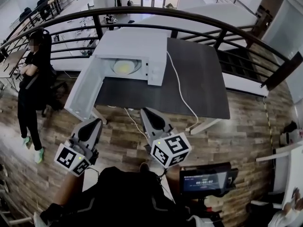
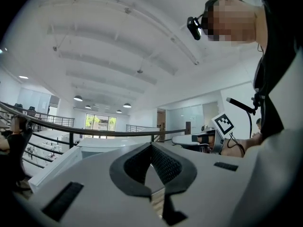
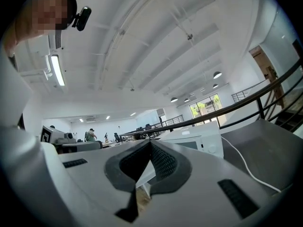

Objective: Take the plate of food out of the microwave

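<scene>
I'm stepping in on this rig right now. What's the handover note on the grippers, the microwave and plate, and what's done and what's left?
Left gripper: shut, empty, short of the table.
Right gripper: shut, empty, alongside the left one.
The microwave stands on the dark table with its door swung open. The plate of food sits inside.
Done: door open.
Left: reach in, grip the plate, bring it out.

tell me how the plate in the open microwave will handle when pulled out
Probably rigid: the plate looks like a flat round dish, so it should slide out without flexing. Its pale surface looks smooth, so a rim grip might slip. The food lies on top; tilting could spill it.
</scene>
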Action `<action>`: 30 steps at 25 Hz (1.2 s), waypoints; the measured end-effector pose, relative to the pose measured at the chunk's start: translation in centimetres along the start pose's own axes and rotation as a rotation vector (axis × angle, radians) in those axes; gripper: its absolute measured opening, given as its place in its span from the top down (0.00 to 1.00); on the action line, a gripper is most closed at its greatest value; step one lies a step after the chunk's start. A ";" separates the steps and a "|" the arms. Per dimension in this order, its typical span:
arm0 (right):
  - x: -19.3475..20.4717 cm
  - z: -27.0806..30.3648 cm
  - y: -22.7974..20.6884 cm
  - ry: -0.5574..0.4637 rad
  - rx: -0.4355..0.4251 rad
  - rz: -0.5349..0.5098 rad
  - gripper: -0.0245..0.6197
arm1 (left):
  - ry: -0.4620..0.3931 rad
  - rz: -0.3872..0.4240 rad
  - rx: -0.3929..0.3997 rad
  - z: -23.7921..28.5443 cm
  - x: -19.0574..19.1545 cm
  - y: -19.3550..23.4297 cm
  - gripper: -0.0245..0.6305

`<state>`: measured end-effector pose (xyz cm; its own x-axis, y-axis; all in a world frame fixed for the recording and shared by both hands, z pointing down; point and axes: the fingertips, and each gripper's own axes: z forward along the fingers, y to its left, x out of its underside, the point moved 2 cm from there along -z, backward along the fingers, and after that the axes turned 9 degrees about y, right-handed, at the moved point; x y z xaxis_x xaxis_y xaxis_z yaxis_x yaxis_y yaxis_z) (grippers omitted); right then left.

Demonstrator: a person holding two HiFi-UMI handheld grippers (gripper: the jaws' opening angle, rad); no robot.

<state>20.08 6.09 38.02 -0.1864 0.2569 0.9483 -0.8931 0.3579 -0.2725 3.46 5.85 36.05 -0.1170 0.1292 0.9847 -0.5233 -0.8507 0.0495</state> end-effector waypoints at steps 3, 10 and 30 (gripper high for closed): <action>0.1 1.8 -2.5 0.011 -0.012 0.027 0.96 | 0.006 0.022 0.016 2.8 -0.6 0.3 0.96; -2.5 9.4 -3.5 0.018 0.015 0.077 0.96 | 0.022 -0.020 0.017 4.7 -2.6 8.2 0.96; -5.2 28.2 0.2 0.000 0.163 0.074 0.96 | -0.067 -0.048 0.143 5.1 -4.4 27.8 0.96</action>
<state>9.35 -20.46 37.66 -0.2536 0.2771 0.9268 -0.9316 0.1878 -0.3111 -6.31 -20.97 33.96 -0.0351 0.1414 0.9893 -0.4009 -0.9088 0.1157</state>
